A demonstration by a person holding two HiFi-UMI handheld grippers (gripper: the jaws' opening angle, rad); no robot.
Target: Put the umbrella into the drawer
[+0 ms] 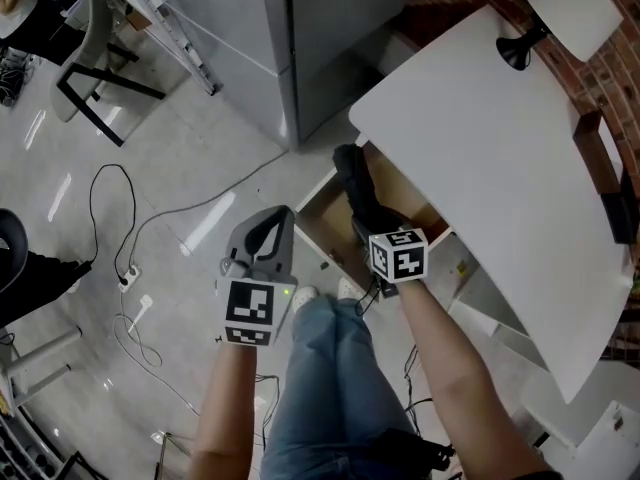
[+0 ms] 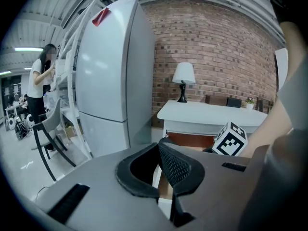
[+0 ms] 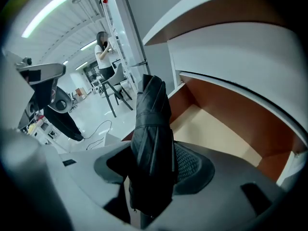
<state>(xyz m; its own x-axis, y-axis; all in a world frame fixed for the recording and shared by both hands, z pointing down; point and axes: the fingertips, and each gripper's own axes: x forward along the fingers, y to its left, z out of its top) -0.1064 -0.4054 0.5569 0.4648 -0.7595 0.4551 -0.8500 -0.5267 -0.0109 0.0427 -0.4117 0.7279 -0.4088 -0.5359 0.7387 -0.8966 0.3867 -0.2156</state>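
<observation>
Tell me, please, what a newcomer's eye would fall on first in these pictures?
The folded black umbrella stands out first, clamped between the fingers of the right gripper and held over the open drawer under the white desk. The left gripper hangs empty beside it, above the pale floor.

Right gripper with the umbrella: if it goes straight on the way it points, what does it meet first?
Most likely the open drawer. The right gripper, shut on the folded umbrella, aims into it, so the umbrella's far end would touch first, at the drawer's side wall or bottom; depth is unclear.
</observation>
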